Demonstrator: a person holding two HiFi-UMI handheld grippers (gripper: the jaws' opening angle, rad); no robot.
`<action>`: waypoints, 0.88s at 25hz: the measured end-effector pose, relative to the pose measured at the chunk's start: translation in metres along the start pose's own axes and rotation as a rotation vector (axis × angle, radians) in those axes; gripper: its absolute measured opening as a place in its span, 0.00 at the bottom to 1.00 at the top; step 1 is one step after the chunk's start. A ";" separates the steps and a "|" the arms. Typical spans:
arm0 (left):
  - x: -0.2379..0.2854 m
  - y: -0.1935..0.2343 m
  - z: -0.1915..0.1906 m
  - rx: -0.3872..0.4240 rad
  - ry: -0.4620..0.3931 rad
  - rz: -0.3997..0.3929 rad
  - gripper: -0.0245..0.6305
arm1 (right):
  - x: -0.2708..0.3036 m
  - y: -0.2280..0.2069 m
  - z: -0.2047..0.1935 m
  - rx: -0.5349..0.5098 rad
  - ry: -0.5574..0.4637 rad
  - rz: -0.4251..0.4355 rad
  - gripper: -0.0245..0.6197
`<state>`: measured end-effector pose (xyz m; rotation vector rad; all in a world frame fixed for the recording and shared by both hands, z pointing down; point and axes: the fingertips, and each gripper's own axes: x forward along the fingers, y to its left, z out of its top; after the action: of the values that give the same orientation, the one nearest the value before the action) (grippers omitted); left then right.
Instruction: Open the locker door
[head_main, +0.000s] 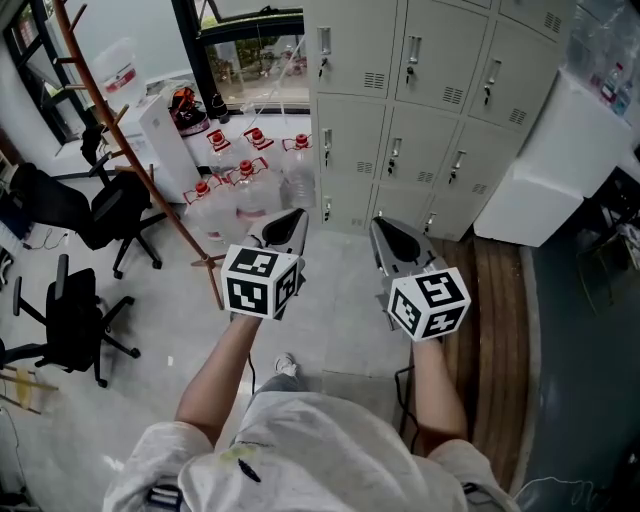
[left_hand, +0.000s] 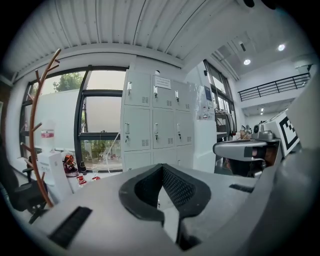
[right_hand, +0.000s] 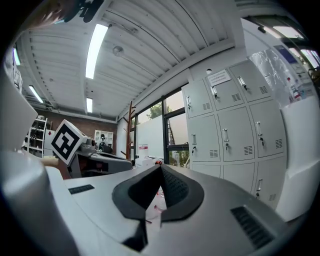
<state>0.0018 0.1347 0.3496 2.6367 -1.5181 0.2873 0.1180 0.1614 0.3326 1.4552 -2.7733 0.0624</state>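
A bank of pale grey lockers (head_main: 420, 110) stands ahead, every door shut, each with a small handle and vent slots. The lockers also show in the left gripper view (left_hand: 155, 125) and the right gripper view (right_hand: 230, 135), still some way off. My left gripper (head_main: 296, 214) and right gripper (head_main: 378, 222) are held side by side, pointing at the lower locker doors. In its own view the left gripper (left_hand: 161, 166) has its jaws together with nothing between them. My right gripper (right_hand: 160, 167) is likewise shut and empty.
Several large water bottles with red caps (head_main: 245, 175) stand on the floor left of the lockers. A slanted wooden coat rack (head_main: 140, 150) and black office chairs (head_main: 100, 210) are further left. A white box (head_main: 560, 170) sits against the lockers at the right.
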 end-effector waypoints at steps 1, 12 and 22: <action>0.004 0.002 0.000 -0.002 -0.001 0.001 0.04 | 0.003 -0.003 0.000 -0.001 0.003 0.000 0.03; 0.056 0.065 0.004 -0.035 -0.028 -0.013 0.04 | 0.081 -0.024 -0.006 -0.030 0.036 0.000 0.03; 0.118 0.146 0.026 -0.056 -0.032 -0.065 0.04 | 0.180 -0.038 0.004 -0.044 0.055 -0.053 0.03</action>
<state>-0.0641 -0.0430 0.3456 2.6534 -1.4238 0.1952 0.0472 -0.0085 0.3345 1.4916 -2.6741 0.0407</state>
